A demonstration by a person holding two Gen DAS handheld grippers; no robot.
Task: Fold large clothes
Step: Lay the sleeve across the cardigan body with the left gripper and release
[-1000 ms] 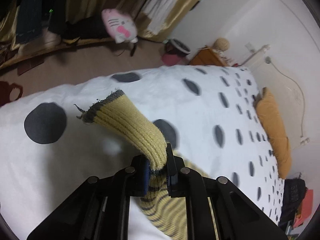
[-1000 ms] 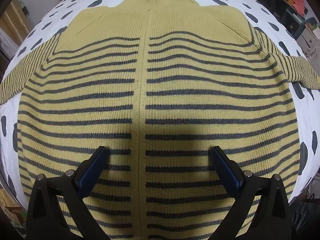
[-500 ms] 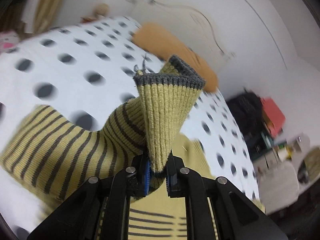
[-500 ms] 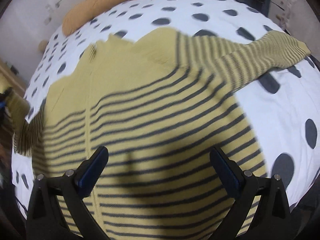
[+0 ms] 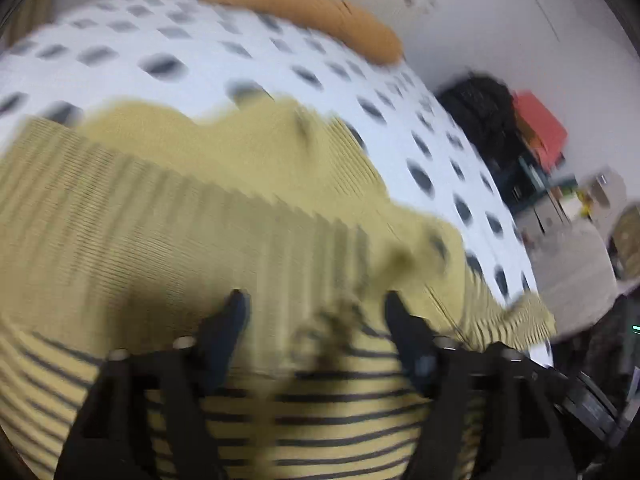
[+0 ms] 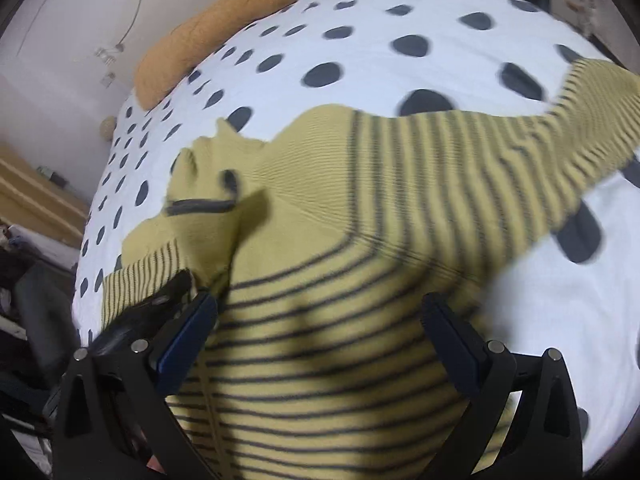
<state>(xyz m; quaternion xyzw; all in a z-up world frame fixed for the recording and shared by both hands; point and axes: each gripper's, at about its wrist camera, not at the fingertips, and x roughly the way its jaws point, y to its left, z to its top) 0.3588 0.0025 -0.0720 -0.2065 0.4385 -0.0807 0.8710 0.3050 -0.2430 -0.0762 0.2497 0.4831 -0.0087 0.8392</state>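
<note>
- A yellow sweater (image 6: 360, 280) with dark stripes is lying flat on a white bedspread (image 6: 360, 20) with dark dots, its neck pointing toward an orange pillow (image 6: 212, 28) at the head of the bed.
- The left gripper (image 5: 316, 312) is hovering low over the sweater's body; its jaws are opening, and nothing is being pinched between them, though a loose bit of cuff is showing blurred just below the gap.
- The near sleeve (image 6: 200, 216) is lying folded in across the chest, its dark-edged cuff resting close to the collar.
- The right gripper (image 6: 320, 320) is standing wide, holding nothing, poised over the striped lower body.
- The far sleeve (image 6: 500, 160) is stretching out straight from the shoulder, its long axis running away up and to the right of the right gripper, with the cuff well apart from the jaws.
- Judging by this, the right hand is the nearer one for that sleeve, and it would need to travel along the sleeve toward the cuff before bringing it across.
</note>
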